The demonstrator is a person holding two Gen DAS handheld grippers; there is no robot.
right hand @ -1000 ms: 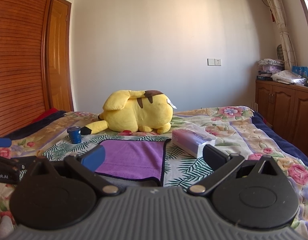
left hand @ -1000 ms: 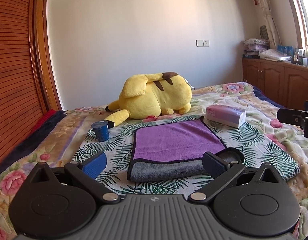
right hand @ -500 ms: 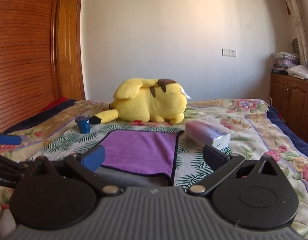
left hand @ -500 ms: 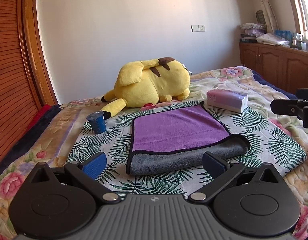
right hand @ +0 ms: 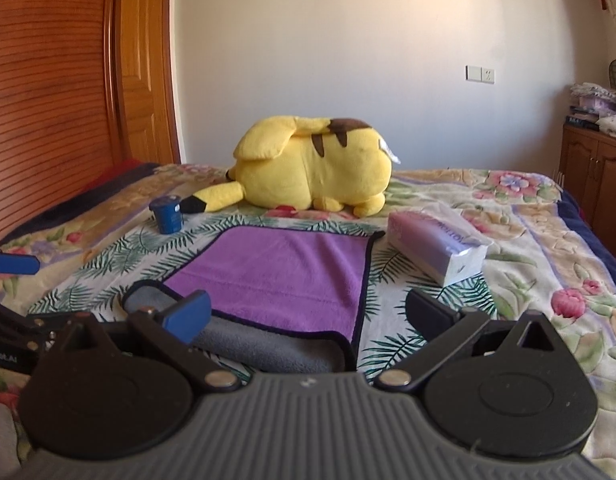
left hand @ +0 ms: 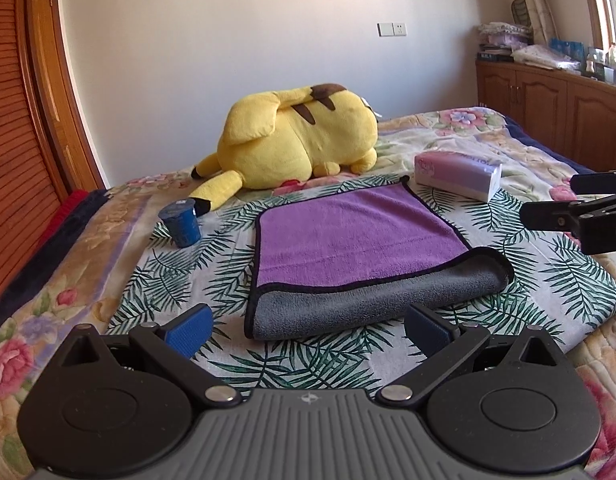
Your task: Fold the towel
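Change: towel point(left hand: 360, 236) sits lower and larger in both wrist views than a second ago, and the near folded edge is now fully exposed ahead of the left fingers; both tools have drawn back and up from it.
Meaning for task: one fold appears done and released (judged from the doubled near edge); a further fold, if wanted, would need a fresh grasp.
Left hand-held gripper point(left hand: 308, 330): fingers spread wide, nothing between them, short of the towel's near edge.
Right hand-held gripper point(right hand: 308, 310): fingers likewise apart and empty, its left pad over the grey roll in that view; contact cannot be told.
Towel, location: flat on the bed point(left hand: 580, 288), on the palm-leaf cover, between the blue cup point(left hand: 180, 224) and the tissue pack point(left hand: 458, 174), in front of the yellow plush toy point(left hand: 296, 140).
Towel, appearance: purple face up, grey underside showing along the rounded near fold, dark piping at the borders; edges lie slightly out of line at the right corner.
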